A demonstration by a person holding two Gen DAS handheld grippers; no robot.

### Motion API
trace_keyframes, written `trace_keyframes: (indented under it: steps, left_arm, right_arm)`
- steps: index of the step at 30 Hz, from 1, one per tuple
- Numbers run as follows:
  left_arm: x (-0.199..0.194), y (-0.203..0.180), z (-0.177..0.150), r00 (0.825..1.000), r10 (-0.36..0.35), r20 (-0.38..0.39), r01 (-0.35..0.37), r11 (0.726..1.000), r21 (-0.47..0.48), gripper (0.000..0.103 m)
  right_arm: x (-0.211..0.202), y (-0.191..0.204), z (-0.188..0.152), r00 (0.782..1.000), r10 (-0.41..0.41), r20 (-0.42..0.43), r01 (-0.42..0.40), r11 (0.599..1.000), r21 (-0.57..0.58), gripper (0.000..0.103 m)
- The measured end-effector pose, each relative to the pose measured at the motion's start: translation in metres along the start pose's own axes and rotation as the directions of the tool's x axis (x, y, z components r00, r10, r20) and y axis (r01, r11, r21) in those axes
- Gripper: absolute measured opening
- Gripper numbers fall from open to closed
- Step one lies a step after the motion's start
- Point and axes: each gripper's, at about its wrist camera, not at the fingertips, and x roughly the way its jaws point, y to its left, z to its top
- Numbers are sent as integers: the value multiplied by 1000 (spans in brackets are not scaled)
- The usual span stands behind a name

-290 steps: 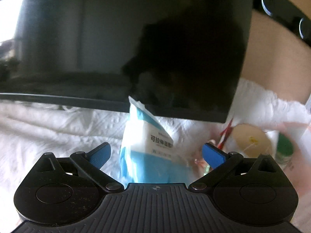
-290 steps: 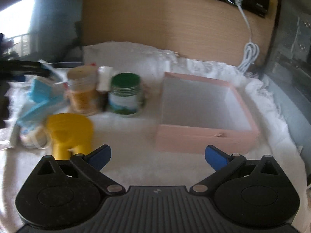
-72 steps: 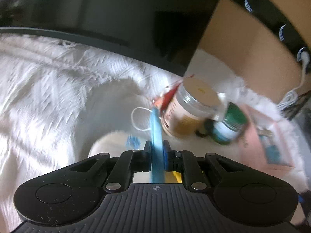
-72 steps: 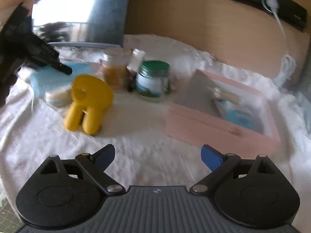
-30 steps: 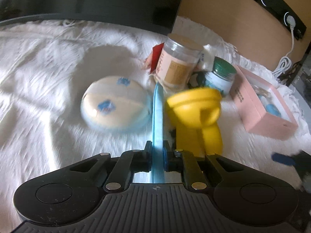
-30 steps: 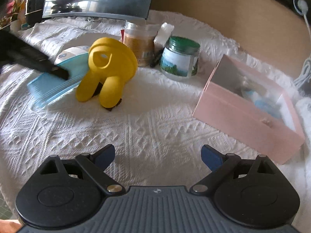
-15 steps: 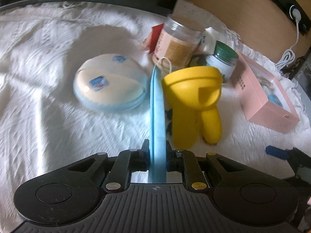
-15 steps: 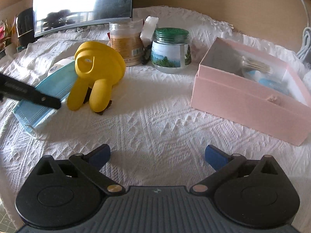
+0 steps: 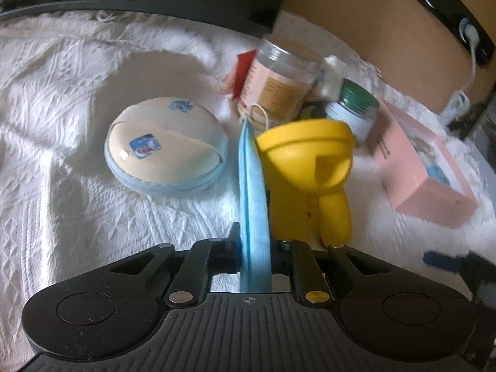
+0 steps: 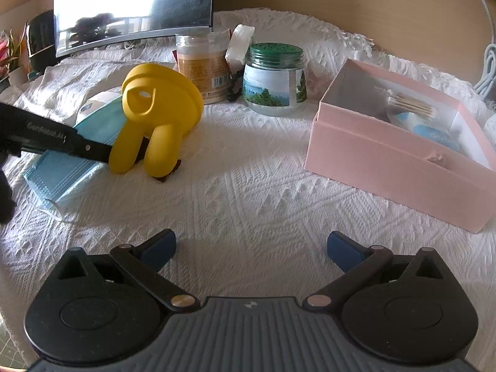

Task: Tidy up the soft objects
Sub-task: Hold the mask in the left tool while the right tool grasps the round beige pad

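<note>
My left gripper (image 9: pixel 254 243) is shut on a blue face mask (image 9: pixel 251 192), held edge-on above the cloth; in the right wrist view the mask (image 10: pixel 66 158) hangs at the left behind the left gripper's arm. A round cream and blue pad (image 9: pixel 166 148) lies left of the mask. A pink box (image 10: pixel 400 152) at the right holds a blue packet (image 10: pixel 434 133) and cotton swabs; the box also shows in the left wrist view (image 9: pixel 418 167). My right gripper (image 10: pixel 251 248) is open and empty, low over the white cloth.
A yellow plastic object (image 10: pixel 158 124) stands between the mask and the box. A beige jar (image 10: pixel 203 62) and a green-lidded jar (image 10: pixel 274 77) stand behind it. A dark monitor (image 10: pixel 133 6) is at the back left. A white cable (image 10: pixel 488 62) hangs at the far right.
My left gripper has lifted the mask up and back from beside the jars, toward the yellow object. My right gripper has drawn back and lowered over the cloth, staying open.
</note>
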Motion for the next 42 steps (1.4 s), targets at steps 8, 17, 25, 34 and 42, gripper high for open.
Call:
trace_keyframes:
  steps: [8,17,25,34,42]
  left_arm:
    - [-29,7,5,978,16,206,-9,999,-31,8]
    - [-90,38,-7,917,85,390,-32,989,-141,8]
    - [-151,72,-25,901,226,371,-143,960,-239,8]
    - [-179,95,-53,881,291,374,-159,925,-346,8]
    - [-174,99,-48,892,287,350,-162,924,-346,8]
  right_arm:
    - [-1,3,9,999,1,-50,-3,999,-39,103]
    - [-31,47,82,987,128,101,-96,956,-276,100]
    - [49,151,149,953,303,-21,-286,872,-397,100]
    - [142,176,188,942,220,-255,-281,930,-235,103]
    - [132,179,177,936,256,-243,-314,918,-243,102]
